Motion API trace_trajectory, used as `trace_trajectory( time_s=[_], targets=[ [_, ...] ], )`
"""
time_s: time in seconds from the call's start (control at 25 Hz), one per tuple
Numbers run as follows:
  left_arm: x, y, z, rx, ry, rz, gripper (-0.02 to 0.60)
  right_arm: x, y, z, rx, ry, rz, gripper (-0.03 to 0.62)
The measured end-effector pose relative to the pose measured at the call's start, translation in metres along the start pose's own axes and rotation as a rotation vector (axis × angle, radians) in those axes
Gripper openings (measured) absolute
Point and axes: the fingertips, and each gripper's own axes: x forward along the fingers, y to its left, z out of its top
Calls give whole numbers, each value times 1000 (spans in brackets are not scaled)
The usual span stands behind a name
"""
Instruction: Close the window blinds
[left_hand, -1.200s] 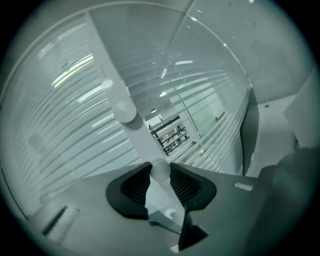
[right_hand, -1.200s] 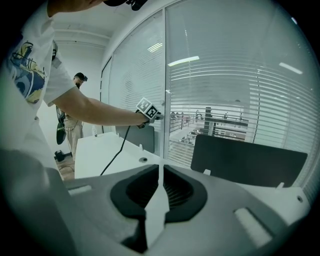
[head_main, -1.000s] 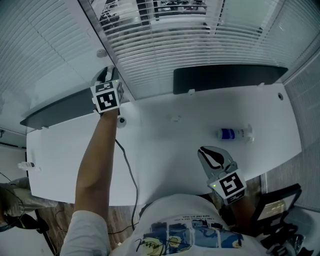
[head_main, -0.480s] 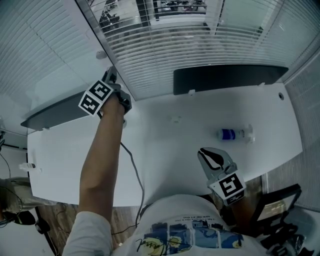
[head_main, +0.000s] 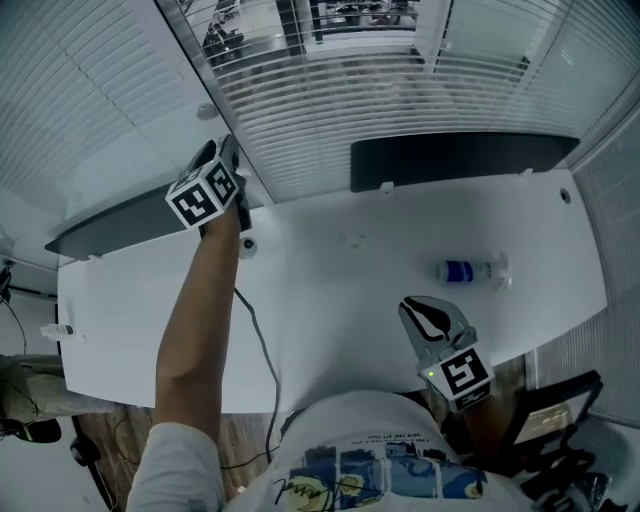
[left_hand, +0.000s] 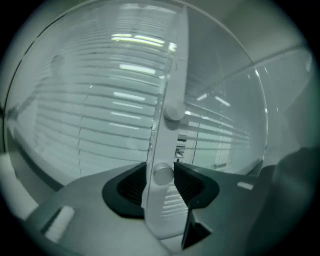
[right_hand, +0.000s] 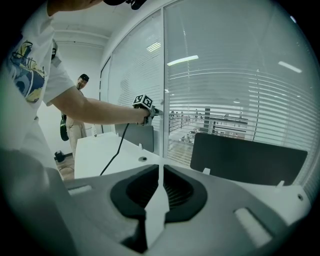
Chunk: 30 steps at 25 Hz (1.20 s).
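Left hand-held gripper (head_main: 222, 152): raised to the window frame; its jaws have just been opening and sit loosely either side of a round control knob (left_hand: 163, 174).
Blinds (head_main: 400, 95): behind the glass, slats partly open.
Right hand-held gripper (head_main: 432, 314): closed, empty, low over the worktop (head_main: 330, 290), out of the way.
Likely reason: releasing to re-grip and turn the knob further.

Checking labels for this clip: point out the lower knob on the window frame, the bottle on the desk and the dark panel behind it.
lower knob (left_hand: 162, 174), left gripper view, on its round face.
bottle (head_main: 458, 268), head view, on its blue label.
dark panel (head_main: 460, 160), head view, middle of its flat face.
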Motion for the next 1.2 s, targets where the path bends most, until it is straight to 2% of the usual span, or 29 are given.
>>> trace_trajectory(
  time_s=[0.16,0.28,0.48,0.76,0.88,0.96,1.08,1.2],
  targets=[
    [-6,-13,8,488,13,36,187,0,0,5,-24,3,4,18],
    [-9,-26,4,773,22,28,187,1,1,8,-19,-10,4,18],
    [-9,-28,-6,1050,42,35,186,0,2,7,-15,1,3,18],
    [0,-26,-19,1471,83,110,184,1,3,8,6,-1,10,18],
    [5,-27,-22,1595,95,112,179,2,0,8,-20,3,-4,18],
    [7,-26,-23,1623,101,108,146,2,0,6,-7,-2,-2,18],
    [8,-26,-25,1605,101,107,132,1,0,5,14,0,-1,18],
    [7,-26,-23,1546,90,108,132,1,0,6,11,0,2,18]
  ],
)
